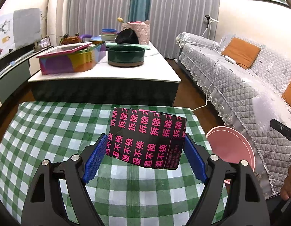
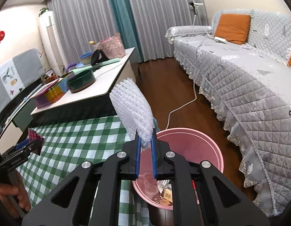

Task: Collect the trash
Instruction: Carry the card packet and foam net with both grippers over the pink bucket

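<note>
A black cardboard box [image 1: 149, 128] printed with pink characters hangs tilted just above the green-checked tablecloth [image 1: 51, 131]. My left gripper [image 1: 145, 137] clamps it, a blue pad against each side. The right wrist view has that box [image 2: 35, 137] at the far left. A wad of clear bubble wrap [image 2: 130, 103] sticks up out of my right gripper [image 2: 145, 133], whose blue pads pinch its lower end. This gripper sits over the near rim of the pink bin [image 2: 192, 143], which stands on the floor right of the table and holds some scraps [image 2: 166, 194].
Beyond the checked table stands a white-topped table [image 1: 160, 71] with a green pot [image 1: 126, 55], a colourful tin [image 1: 70, 60] and bowls. A grey quilted sofa [image 1: 239, 86] runs along the right. A white cable [image 2: 183, 105] lies on the wooden floor.
</note>
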The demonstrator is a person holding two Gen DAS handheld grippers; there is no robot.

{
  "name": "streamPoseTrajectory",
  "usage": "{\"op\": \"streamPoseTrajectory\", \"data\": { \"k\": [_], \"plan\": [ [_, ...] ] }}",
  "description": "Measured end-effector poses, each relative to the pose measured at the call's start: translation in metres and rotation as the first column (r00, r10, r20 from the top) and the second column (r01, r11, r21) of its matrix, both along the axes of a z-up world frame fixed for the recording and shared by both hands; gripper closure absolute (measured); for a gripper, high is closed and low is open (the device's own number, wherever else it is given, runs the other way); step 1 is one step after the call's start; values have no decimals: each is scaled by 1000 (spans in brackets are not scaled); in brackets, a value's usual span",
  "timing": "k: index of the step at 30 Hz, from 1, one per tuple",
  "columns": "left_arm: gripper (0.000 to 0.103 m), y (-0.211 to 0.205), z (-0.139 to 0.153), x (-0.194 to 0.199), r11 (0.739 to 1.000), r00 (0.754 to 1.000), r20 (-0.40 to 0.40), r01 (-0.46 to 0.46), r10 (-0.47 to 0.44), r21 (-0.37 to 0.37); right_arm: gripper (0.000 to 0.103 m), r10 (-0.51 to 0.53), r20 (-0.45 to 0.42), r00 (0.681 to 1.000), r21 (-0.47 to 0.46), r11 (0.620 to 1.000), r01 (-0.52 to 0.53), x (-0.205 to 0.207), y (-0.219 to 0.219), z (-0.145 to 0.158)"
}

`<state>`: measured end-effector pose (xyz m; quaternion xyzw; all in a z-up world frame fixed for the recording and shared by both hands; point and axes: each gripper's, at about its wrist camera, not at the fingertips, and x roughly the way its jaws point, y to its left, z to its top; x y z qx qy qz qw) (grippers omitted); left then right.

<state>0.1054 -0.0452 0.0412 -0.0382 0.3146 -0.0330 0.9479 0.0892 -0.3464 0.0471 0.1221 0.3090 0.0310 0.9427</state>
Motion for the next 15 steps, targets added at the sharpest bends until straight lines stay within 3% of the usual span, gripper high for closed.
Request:
{"op": "streamPoseTrajectory", "data": {
  "k": [15],
  "plan": [
    [26,-73,1,24,989,989,19,146,-146,-27,93,-104,-13,994,-26,994,104,12,-36,-6]
  ]
}}
